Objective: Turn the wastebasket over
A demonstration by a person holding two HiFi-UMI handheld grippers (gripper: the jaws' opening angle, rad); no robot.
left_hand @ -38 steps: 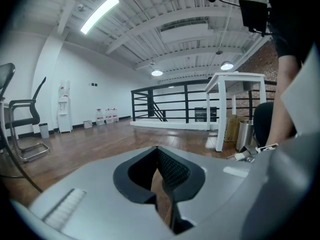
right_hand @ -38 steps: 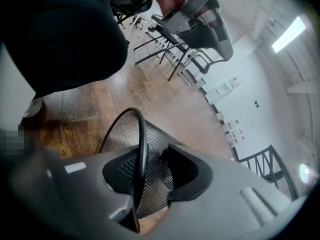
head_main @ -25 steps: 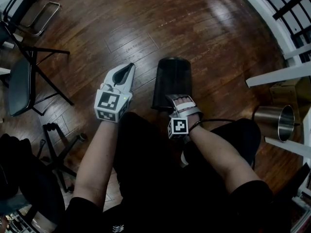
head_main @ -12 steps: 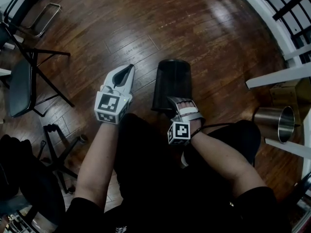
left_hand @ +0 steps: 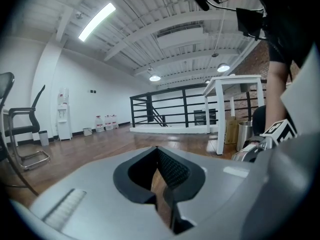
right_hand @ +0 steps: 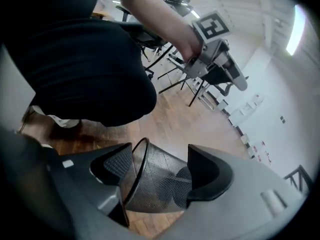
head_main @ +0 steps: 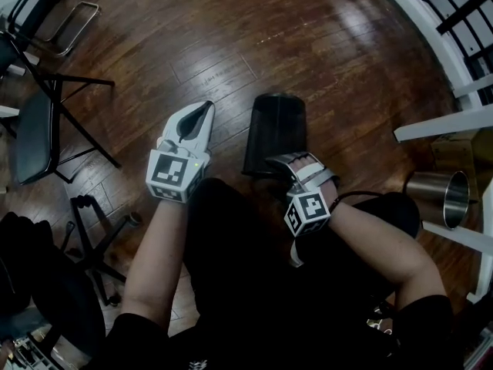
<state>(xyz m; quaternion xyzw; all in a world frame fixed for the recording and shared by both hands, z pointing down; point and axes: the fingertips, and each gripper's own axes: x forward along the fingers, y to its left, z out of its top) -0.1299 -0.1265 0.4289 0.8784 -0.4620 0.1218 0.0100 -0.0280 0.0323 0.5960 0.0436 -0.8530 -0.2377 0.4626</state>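
The black mesh wastebasket (head_main: 274, 133) rests on the wooden floor in front of me, its wide rim toward me and its narrow closed base away. In the head view my right gripper (head_main: 286, 161) hovers over the near rim, jaws spread wide. The right gripper view shows the wastebasket (right_hand: 150, 184) between the open jaws of the right gripper (right_hand: 160, 169), with neither pad pressing on it. My left gripper (head_main: 199, 108) hangs to the basket's left, apart from it. Its jaws meet at the tip around nothing, as the left gripper (left_hand: 158, 151) shows in its own view.
A steel bin (head_main: 439, 197) stands at the right beside white table legs (head_main: 443, 123). Black chairs (head_main: 35, 129) and a chair base (head_main: 92, 230) fill the left side. The left gripper view shows a white table (left_hand: 235, 84) and a black railing (left_hand: 170, 109).
My right gripper has let go of the basket's near rim, opened wider and drawn up and back toward me. The basket and the left gripper have stayed about where they were.
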